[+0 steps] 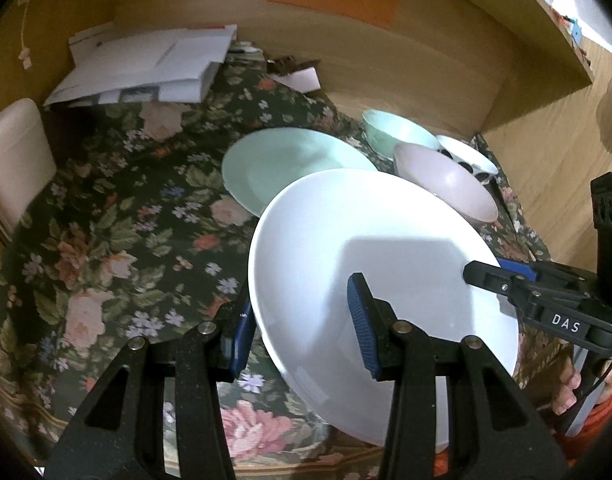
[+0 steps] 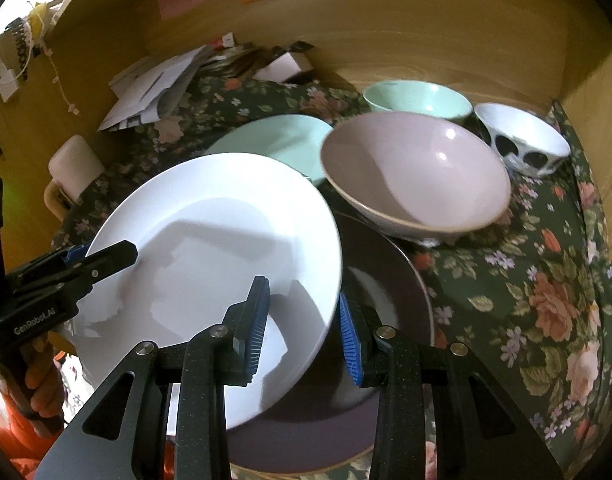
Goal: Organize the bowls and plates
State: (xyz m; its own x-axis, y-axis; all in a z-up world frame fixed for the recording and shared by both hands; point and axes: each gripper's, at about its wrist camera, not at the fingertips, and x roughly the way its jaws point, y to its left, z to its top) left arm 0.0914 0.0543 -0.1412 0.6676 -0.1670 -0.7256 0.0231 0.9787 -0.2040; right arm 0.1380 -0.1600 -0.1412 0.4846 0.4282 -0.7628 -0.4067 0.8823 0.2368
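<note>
A white plate (image 1: 386,248) (image 2: 209,240) is held tilted above the floral cloth by both grippers. My left gripper (image 1: 301,328) straddles its left rim with a wide gap between the jaws. My right gripper (image 2: 299,320) straddles the plate's right rim; in the left wrist view (image 1: 490,276) its jaws look closed on the edge. Under the white plate lies a dark purple plate (image 2: 370,304). Behind are a mint plate (image 1: 281,164) (image 2: 277,136), a pink bowl (image 2: 414,168) (image 1: 450,184), a mint bowl (image 2: 418,98) (image 1: 394,130) and a black-and-white spotted bowl (image 2: 522,140) (image 1: 470,156).
A pile of white papers and envelopes (image 1: 145,68) (image 2: 153,88) lies at the back left. A cream chair back (image 1: 13,160) stands at the left. Wooden walls (image 1: 386,60) close in the back and the right side.
</note>
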